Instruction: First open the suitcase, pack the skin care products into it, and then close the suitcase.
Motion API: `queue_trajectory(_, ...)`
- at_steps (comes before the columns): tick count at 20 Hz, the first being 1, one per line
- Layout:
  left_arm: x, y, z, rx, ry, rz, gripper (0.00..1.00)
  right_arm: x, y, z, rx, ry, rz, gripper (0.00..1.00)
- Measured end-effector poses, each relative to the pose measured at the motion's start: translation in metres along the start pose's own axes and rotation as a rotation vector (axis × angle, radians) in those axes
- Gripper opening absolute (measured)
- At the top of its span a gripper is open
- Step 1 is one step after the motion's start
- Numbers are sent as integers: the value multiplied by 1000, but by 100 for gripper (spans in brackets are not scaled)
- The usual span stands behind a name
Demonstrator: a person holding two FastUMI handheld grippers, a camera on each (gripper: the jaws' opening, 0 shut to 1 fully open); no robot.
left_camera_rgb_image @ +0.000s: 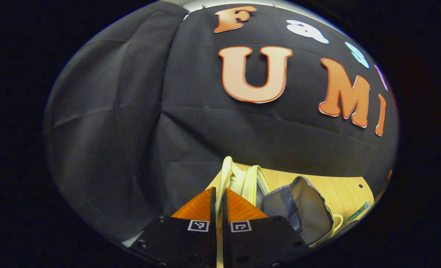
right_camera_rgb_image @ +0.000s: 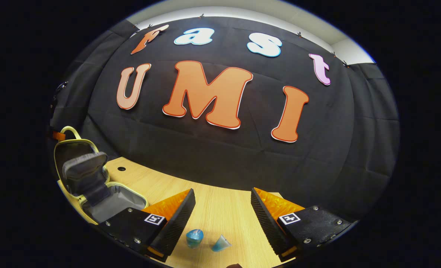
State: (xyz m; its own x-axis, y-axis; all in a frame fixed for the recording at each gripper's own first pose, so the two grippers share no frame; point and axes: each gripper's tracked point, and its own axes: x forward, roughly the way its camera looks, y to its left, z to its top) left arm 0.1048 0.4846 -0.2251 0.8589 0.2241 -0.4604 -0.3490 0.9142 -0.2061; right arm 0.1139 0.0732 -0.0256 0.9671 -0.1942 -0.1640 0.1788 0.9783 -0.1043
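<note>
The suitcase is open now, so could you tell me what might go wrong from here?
1. The left gripper pinches the thin lid rim; a slip could let the lid fall shut.
2. The right gripper hangs open above two small blue items lying close together; closing on one may knock the other away.

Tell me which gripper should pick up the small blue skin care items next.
Right: its open gripper hovers over the small blue bottles on the wooden table, while the left gripper pinches the open suitcase's pale yellow lid edge.
</note>
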Motion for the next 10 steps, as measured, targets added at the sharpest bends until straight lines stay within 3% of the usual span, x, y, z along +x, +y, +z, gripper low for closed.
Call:
queue_trajectory(6,48,62,-74,-111,184,72,7,4,14,-11,30,61,-8,95)
queue_trajectory(10,75,71,-118,-82,277,112,7,2,11,-13,12,80,-36,95)
